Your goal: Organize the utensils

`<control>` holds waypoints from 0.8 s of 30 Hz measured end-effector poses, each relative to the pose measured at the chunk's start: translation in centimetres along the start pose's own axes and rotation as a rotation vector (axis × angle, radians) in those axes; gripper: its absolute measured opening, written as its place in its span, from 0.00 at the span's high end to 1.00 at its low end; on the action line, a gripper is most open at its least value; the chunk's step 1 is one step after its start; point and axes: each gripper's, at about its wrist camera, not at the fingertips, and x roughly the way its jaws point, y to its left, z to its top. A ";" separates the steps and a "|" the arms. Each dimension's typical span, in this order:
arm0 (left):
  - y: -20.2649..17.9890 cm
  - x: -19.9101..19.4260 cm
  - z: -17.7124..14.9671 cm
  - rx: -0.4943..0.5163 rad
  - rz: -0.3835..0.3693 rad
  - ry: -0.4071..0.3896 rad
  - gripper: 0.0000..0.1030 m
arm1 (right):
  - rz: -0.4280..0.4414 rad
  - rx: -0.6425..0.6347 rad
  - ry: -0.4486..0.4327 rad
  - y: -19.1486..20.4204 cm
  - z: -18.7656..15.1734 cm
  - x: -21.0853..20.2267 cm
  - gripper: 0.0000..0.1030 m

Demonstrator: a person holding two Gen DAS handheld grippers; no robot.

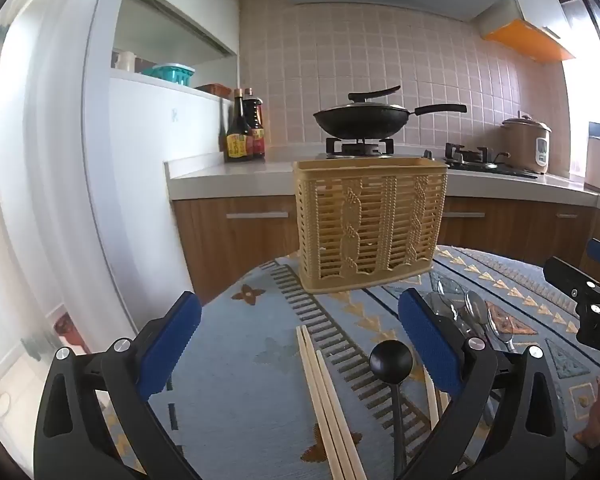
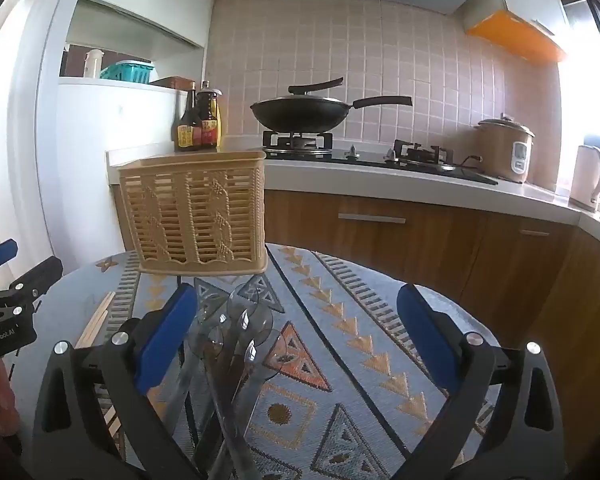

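A tan slatted utensil basket stands upright at the far side of the patterned tablecloth; it also shows in the right wrist view. Wooden chopsticks and a black spoon lie between the fingers of my open left gripper. Several clear spoons lie in a pile just inside the left finger of my open right gripper; they also show in the left wrist view. More chopsticks lie to the left. Both grippers hover above the table and hold nothing.
The round table has a blue patterned cloth. Behind it runs a kitchen counter with a wok on a stove, sauce bottles, a rice cooker and a kettle.
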 end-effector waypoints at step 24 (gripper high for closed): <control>-0.2 0.4 -0.4 -0.003 -0.006 0.012 0.07 | 0.040 0.005 0.001 0.2 -0.1 0.1 0.07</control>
